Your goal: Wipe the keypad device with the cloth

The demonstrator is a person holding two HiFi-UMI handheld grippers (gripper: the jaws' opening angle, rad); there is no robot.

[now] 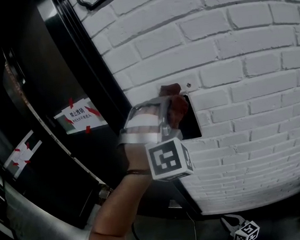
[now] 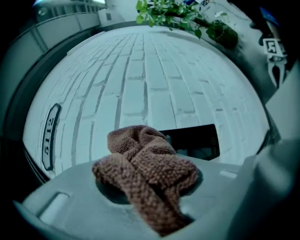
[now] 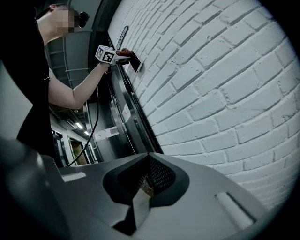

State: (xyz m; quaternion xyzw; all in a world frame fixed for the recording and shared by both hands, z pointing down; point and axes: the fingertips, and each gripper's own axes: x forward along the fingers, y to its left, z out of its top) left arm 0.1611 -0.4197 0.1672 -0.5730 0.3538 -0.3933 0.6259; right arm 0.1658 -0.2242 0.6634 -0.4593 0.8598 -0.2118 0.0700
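The keypad device (image 1: 194,120), a dark glossy panel set flush in a white brick wall (image 1: 249,53), gets a wipe-down as a person raises the left gripper (image 1: 166,110) to it, jaws clamped on a bunched brown cloth (image 2: 146,171). The wad bulges out ahead of the jaws and meets the panel at its left edge, leaving most of the dark face to the right of the cloth uncovered; whether it is pressed firmly on cannot be told from where one stands. The right gripper (image 3: 143,187) hangs well below the keypad device and apart from it, jaws together on nothing. Left of the panel runs a dark door frame (image 1: 81,71) bearing taped paper notices (image 1: 78,118), and a number plaque (image 2: 50,136) is fixed to the bricks further along. The step in hand looks to be the wipe itself, at an early stage. Doing it well likely means keeping the soft bulge, not the hard jaw tips, against the glass, holding the grip tight so the cloth does not slip free, and sweeping in level overlapping passes towards the uncovered right side with light, even pressure.
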